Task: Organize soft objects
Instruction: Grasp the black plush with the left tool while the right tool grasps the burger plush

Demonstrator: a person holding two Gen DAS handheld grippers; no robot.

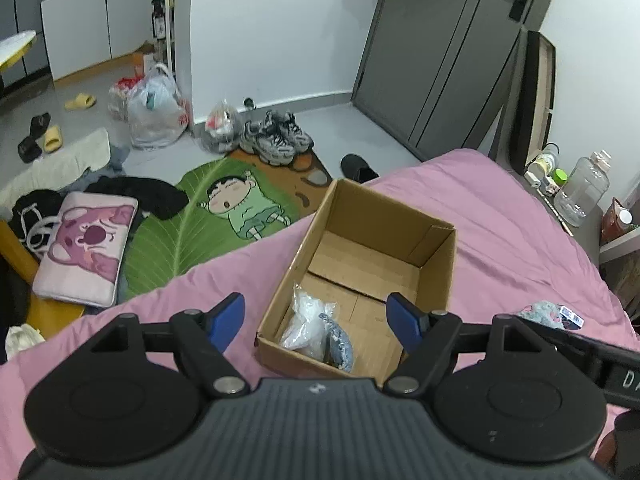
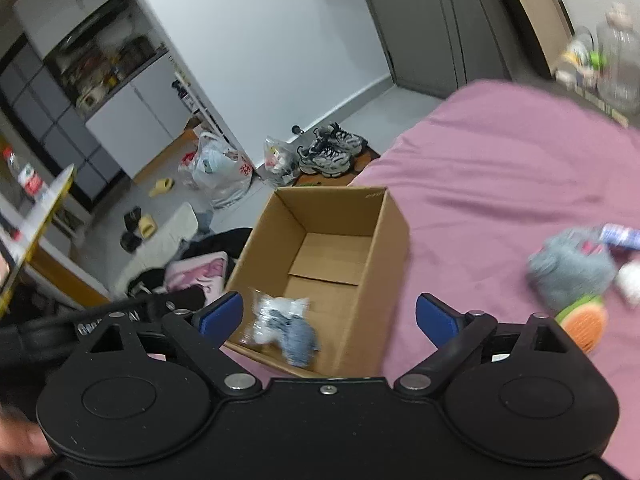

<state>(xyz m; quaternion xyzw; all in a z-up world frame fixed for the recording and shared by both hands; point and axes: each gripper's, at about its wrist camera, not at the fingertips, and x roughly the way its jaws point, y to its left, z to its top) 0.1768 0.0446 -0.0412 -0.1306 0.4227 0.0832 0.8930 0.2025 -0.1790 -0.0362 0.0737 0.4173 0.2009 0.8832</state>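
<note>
An open cardboard box (image 1: 436, 272) sits on the pink-sheeted bed (image 1: 500, 216), close to the bed's edge that faces the floor. Inside the box, against its near wall, lie a clear plastic packet (image 1: 306, 322) and a blue-grey soft item (image 1: 342, 346), touching each other; the rest of the box floor is bare cardboard.

The left gripper (image 1: 316, 316) hovers over the near end of the box with its jaws spread wide and nothing between them. The right gripper (image 2: 329, 316) also hangs above the near end of the box, jaws spread wide and holding nothing; its view is blurred.

Further along the bed, well apart from the box and towards the bed's side edge, lies a small heap: a grey-blue soft toy (image 2: 570, 270), an orange and green soft piece (image 2: 586, 322) just beside it, and a blue-and-white packet (image 2: 622, 236) at its far side.

On the floor beyond the bed lie a green cartoon rug (image 1: 192, 220), a pink cushion (image 1: 86, 248), a pair of grey sneakers (image 1: 276, 138) and plastic bags (image 1: 156, 110) by the wall.
</note>
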